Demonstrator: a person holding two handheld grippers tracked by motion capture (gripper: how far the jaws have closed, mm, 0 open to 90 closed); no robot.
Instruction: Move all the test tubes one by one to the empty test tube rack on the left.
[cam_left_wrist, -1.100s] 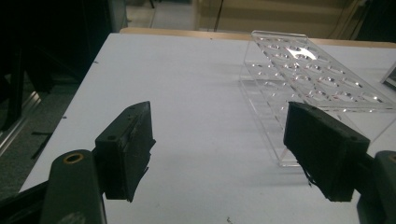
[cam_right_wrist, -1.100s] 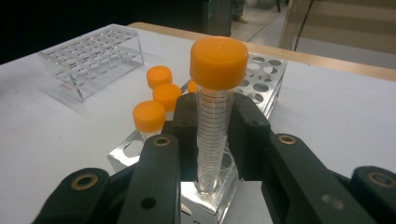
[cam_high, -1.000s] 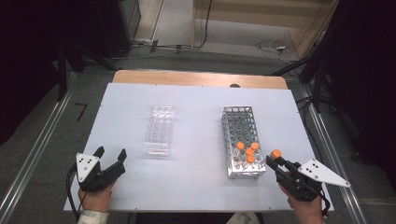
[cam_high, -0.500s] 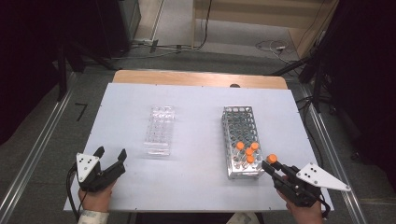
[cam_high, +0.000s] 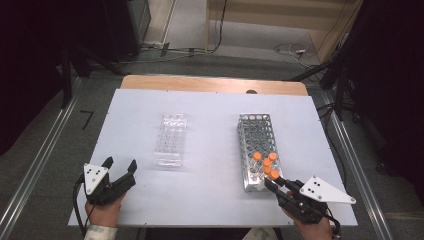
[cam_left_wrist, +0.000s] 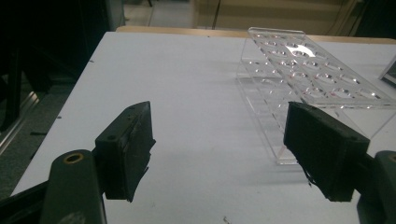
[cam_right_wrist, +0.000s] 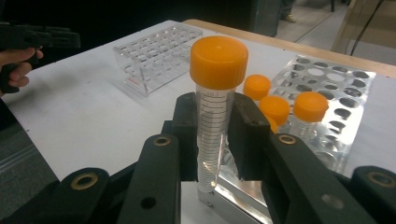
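clear plastic tube with orange screw cap (cam_right_wrist: 215, 107): standing upright, clamped between right gripper (cam_right_wrist: 215, 135) jaws; clear acrylic rack (cam_right_wrist: 156, 56) lying ahead-left; left gripper (cam_left_wrist: 219, 149) jaws gaping, empty.

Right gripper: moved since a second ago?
Yes. The right gripper, shut on an orange-capped tube, has shifted left toward the near end of the metal rack; it started off the rack's right corner.
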